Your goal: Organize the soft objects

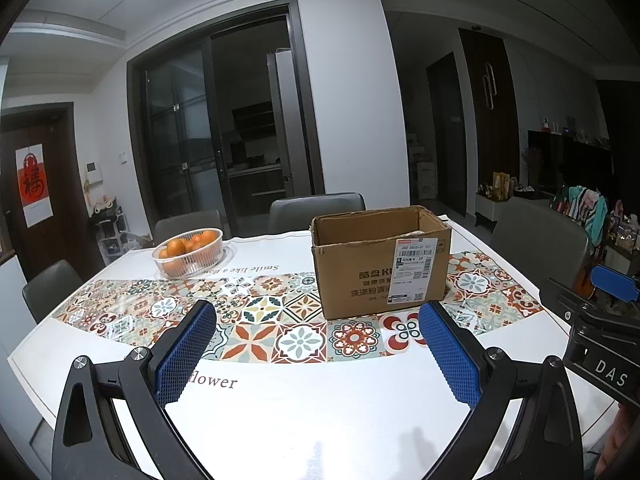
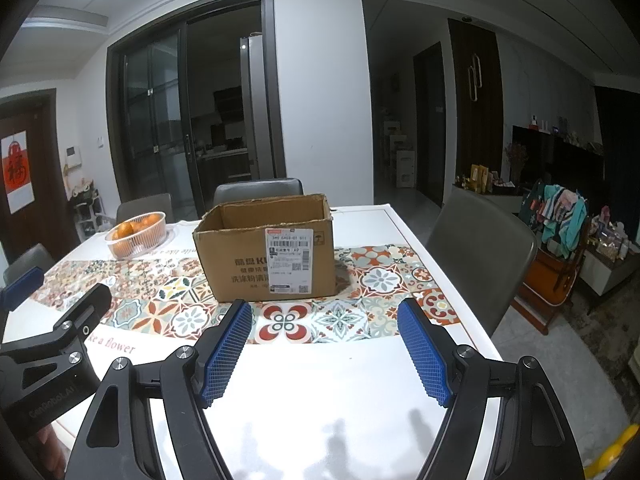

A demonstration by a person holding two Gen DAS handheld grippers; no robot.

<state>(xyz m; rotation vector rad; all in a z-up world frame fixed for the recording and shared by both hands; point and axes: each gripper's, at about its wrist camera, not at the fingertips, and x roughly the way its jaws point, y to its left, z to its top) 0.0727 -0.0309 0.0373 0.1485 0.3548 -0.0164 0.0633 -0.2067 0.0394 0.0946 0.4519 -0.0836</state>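
Observation:
An open brown cardboard box (image 1: 380, 264) with a white shipping label stands on the patterned runner of the white table (image 1: 320, 420); it also shows in the right wrist view (image 2: 268, 252). My left gripper (image 1: 318, 320) is open and empty, held above the table in front of the box. My right gripper (image 2: 324, 316) is open and empty, also in front of the box. Each gripper shows at the edge of the other's view: the right gripper (image 1: 600, 320) and the left gripper (image 2: 52, 320). A yellow object (image 2: 618, 448) shows at the bottom right edge. What lies inside the box is hidden.
A clear basket of oranges (image 1: 188, 254) stands at the table's far left, and shows in the right wrist view (image 2: 136, 234). Grey chairs (image 1: 316, 206) surround the table, one at the right side (image 2: 480, 256). Cluttered shelves stand at the far right.

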